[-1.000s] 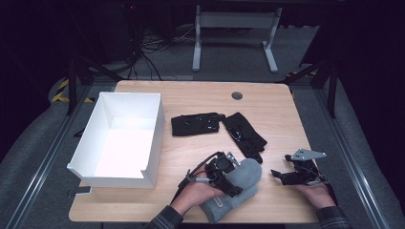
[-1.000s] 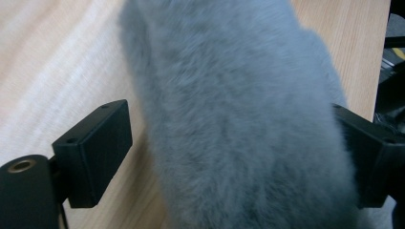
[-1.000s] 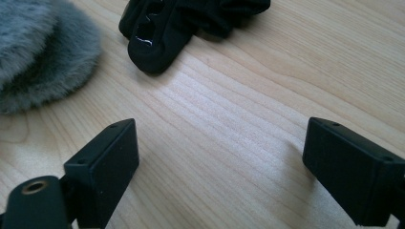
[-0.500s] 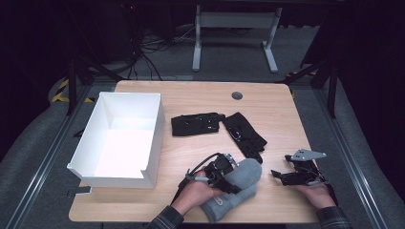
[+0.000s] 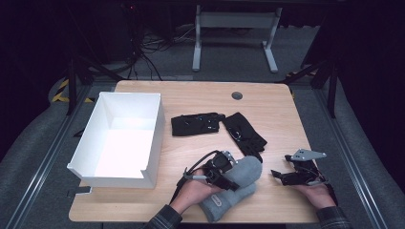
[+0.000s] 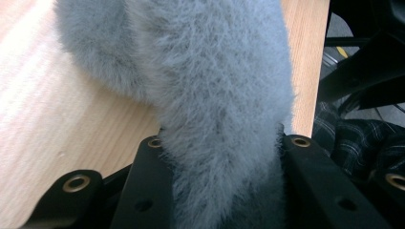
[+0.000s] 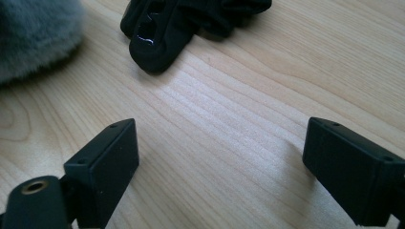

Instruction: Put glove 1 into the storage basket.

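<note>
Wooden table [image 5: 191,98] bears grey fleece mitten [image 6: 215,95], hiding closing jaws' pads.

Box [image 5: 122,138] at table's [image 5: 267,102] left, two gloves [image 5: 197,124] right of box, mitten [image 5: 234,183] nearer, perhaps touching one glove

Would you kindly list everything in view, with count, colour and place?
mitten: one, grey, fluffy, near table edge, between the left gripper's jaws.
black gloves: two, mid-table, one flat, one angled beside it.
box: one, white, open, table's left.
table: one, light wood.
grommet: one, dark, far edge.
frame: one, grey, on the floor beyond.
left gripper: black, jaws have just been closing, pressing the mitten.
right gripper: black, open, over bare wood.
sleeves: two, plaid.
</note>
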Demonstrator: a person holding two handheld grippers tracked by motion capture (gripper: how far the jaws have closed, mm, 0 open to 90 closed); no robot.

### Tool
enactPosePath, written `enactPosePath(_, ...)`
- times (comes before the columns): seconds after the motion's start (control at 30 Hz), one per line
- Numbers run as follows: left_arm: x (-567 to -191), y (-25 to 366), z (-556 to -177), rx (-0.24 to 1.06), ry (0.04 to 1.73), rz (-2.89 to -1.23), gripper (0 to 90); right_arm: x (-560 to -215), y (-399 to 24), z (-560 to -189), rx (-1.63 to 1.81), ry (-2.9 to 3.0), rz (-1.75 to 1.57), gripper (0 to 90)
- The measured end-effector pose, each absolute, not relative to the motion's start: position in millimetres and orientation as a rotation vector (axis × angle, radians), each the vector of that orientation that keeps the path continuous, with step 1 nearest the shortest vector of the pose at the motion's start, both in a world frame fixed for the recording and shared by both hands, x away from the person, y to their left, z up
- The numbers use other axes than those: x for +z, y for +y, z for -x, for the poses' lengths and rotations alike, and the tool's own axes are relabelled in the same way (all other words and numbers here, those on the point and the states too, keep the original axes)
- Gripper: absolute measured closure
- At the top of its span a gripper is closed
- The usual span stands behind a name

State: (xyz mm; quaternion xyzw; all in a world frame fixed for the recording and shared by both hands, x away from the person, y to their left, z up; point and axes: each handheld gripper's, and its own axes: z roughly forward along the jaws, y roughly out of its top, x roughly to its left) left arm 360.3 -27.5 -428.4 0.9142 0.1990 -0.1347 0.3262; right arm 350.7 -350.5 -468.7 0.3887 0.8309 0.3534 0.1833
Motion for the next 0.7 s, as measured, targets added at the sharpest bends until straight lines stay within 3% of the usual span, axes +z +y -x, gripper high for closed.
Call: enactPosePath(0.7,-381.2,19.3,-370.2,-0.208,0.632,-2.272,69.5,-468.8,-350.2,-350.7,1.002,2.346,-1.097,12.0)
